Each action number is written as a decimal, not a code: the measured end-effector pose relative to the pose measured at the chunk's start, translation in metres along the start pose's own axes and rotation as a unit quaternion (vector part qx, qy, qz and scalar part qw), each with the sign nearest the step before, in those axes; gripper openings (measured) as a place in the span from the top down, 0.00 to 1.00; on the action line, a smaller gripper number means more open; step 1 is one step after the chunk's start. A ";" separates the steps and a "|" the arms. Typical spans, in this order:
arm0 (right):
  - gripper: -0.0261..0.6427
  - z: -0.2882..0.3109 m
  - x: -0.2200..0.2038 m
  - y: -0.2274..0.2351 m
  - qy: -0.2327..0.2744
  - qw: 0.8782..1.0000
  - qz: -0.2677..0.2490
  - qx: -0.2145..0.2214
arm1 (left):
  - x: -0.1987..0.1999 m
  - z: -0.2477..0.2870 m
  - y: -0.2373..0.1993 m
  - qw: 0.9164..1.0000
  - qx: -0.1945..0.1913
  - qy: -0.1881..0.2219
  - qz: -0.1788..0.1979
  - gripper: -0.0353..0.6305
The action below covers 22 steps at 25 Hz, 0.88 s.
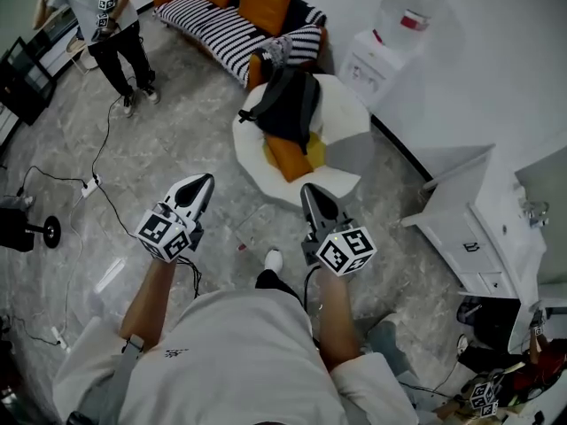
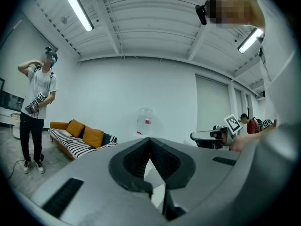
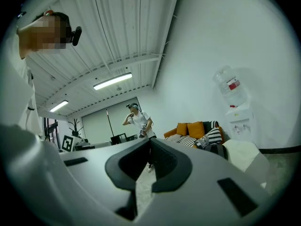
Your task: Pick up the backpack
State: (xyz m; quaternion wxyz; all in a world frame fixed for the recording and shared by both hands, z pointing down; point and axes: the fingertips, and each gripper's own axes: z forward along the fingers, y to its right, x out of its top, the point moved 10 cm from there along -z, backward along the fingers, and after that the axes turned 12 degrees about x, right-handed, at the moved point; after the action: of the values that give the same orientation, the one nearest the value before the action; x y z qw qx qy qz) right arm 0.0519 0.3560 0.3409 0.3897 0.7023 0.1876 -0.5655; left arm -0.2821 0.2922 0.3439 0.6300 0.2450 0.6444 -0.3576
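Backpack (image 1: pixel 285 104) untouched on its chair (image 1: pixel 251 153). Left tool (image 1: pixel 205 182) and right tool (image 1: pixel 310 191) (both closed, empty) hang well short.

Overhead, two level; seemingly common sofa (image 1: pixel 232 23)

Striped sofa (image 1: pixel 217 29) stands near water dispenser (image 1: pixel 372 65).

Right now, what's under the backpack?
The backpack lies on a white chair, overlapping an orange cushion beside a yellow cushion. Anything else beneath the bag is covered.
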 end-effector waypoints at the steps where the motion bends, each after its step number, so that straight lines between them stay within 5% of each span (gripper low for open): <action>1: 0.95 0.003 0.003 0.005 -0.005 1.000 -0.008 0.003 | 0.001 0.005 -0.001 1.000 0.002 0.001 0.000 0.94; 11: 0.95 0.016 0.033 0.109 -0.019 1.000 -0.007 0.021 | 0.005 0.103 0.009 1.000 0.029 -0.001 -0.003 0.94; 22: 0.95 0.019 0.038 0.157 -0.033 0.999 0.000 0.022 | 0.003 0.146 0.009 0.999 0.043 -0.006 -0.002 0.94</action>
State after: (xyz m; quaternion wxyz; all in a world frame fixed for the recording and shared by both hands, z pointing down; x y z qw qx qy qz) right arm 0.1609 0.2364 0.3563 0.3799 0.6918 0.1617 -0.5924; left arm -0.1825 0.1850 0.3463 0.6218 0.2690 0.6250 -0.3876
